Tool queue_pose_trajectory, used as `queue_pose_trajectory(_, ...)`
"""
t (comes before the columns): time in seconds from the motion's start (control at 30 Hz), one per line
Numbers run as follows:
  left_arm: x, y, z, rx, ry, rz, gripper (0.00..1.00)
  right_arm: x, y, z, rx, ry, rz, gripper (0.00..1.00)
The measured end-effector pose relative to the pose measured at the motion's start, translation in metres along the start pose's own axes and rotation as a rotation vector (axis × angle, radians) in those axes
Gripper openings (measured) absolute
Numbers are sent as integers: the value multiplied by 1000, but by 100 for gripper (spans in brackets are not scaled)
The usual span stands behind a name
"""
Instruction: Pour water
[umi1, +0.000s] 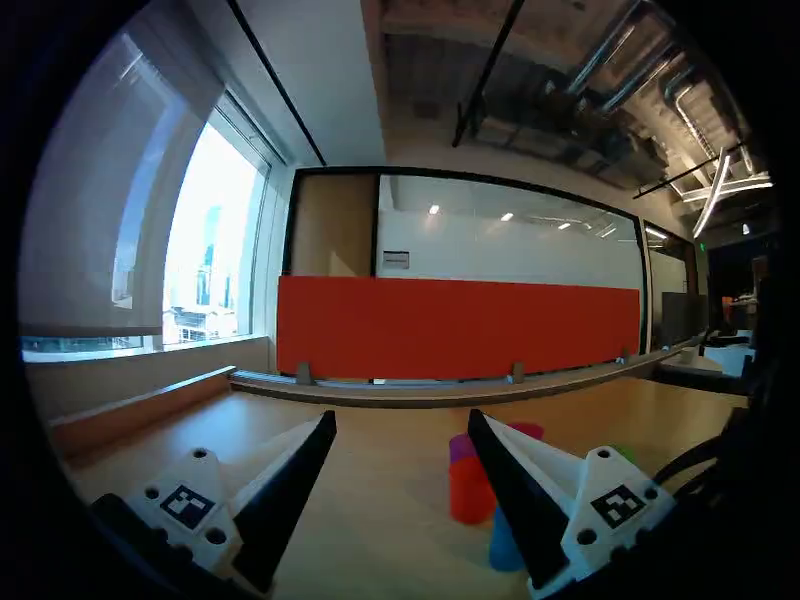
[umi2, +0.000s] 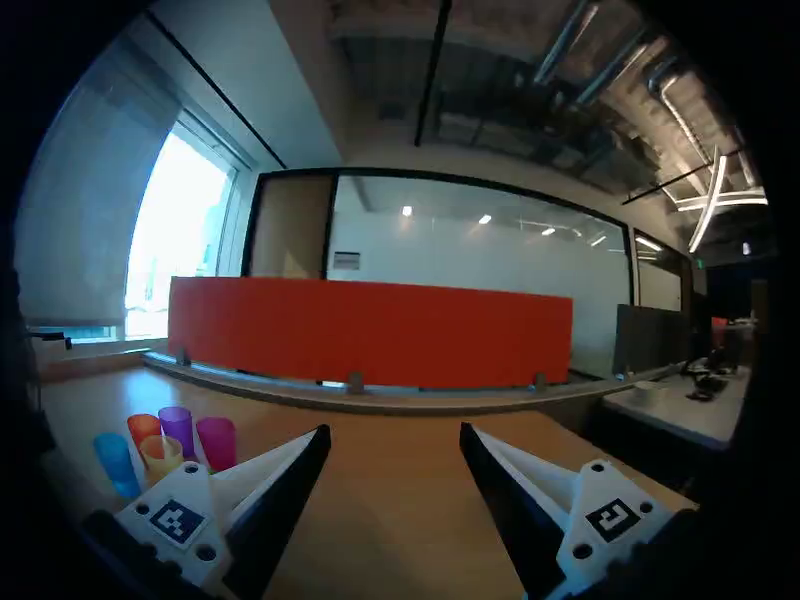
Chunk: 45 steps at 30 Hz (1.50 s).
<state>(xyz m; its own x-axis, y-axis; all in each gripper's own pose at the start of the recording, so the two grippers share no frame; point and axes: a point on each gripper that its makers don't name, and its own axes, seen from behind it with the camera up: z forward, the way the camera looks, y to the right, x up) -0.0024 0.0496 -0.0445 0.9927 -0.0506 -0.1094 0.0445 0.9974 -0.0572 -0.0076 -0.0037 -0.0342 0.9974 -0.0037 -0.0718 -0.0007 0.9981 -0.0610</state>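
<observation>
A cluster of small coloured plastic cups stands on the wooden table (umi1: 380, 500). In the left gripper view an orange cup (umi1: 468, 490), a blue cup (umi1: 503, 545), a purple cup (umi1: 460, 446) and a magenta cup (umi1: 528, 430) sit just ahead, partly hidden behind the right finger. My left gripper (umi1: 400, 418) is open with nothing between its fingers. In the right gripper view the cups stand at the far left: blue cup (umi2: 115, 462), orange cup (umi2: 143, 427), purple cup (umi2: 177, 428), magenta cup (umi2: 216, 442), yellow cup (umi2: 160, 455). My right gripper (umi2: 393, 430) is open and holds nothing. Any water in the cups cannot be made out.
An orange divider panel (umi1: 455, 325) runs along the table's far edge, below a glass wall. A bright window (umi1: 205, 250) with a wooden ledge lies to the left. Another desk (umi2: 680, 410) with small items stands to the right.
</observation>
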Motion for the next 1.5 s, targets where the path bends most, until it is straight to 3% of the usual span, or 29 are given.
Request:
queue_pose_trajectory(0.27,-9,-3,3,35,27,31,98,-2,3,-1,-14,-4,50,100)
queue_pose_trajectory(0.47,-15,-9,7,41,31,51,98,-7,1,1,-21,-28,31,100)
queue_pose_trajectory(0.67,-31,-13,10,34,19,30,98,-13,-4,3,-23,-45,9,100)
queue_pose_trajectory(0.87,-47,-17,13,40,-7,35,98,-17,-8,3,-14,-56,15,100)
queue_pose_trajectory(1.5,-64,-29,18,58,-47,45,98,-22,-2,1,-21,-66,24,100)
